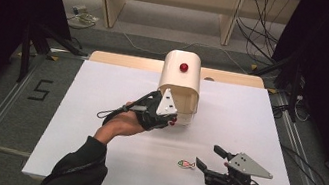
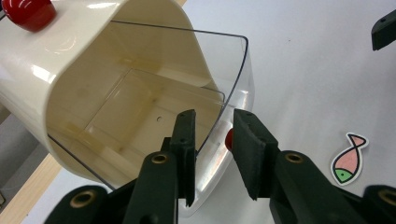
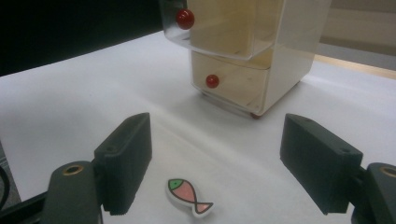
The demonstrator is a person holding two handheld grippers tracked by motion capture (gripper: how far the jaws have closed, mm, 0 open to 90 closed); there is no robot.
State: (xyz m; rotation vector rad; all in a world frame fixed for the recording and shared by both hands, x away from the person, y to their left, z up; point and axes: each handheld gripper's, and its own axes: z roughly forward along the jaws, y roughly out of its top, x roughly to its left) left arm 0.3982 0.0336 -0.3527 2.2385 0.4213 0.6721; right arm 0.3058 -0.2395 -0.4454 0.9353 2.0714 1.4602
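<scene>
A small cream drawer cabinet [image 1: 181, 77] with a red knob on its top [image 1: 184, 67] stands toward the far middle of the white worktop [image 1: 101, 92]. Its upper clear drawer [image 2: 233, 79] is pulled partway out, and the left gripper view looks down into its bare inside. The left gripper [image 1: 168, 119] sits at the front of that drawer; in its own view the jaws stand close together, one on each side of the clear front wall, with the drawer's red knob [image 2: 229, 139] just inside the right-hand jaw. Whether the pads actually press on the knob or the wall cannot be told; a gap shows between them. The right gripper [image 1: 209, 159] rests low at the near right of the worktop, well apart from the cabinet, its jaws spread wide and holding nothing. A small fish sticker [image 3: 189, 196], pink with a green head, lies flat on the worktop between those open jaws, near the left one. From the right gripper view the lower drawer [image 3: 229, 86] is closed, its own red knob [image 3: 212, 80] facing out.
</scene>
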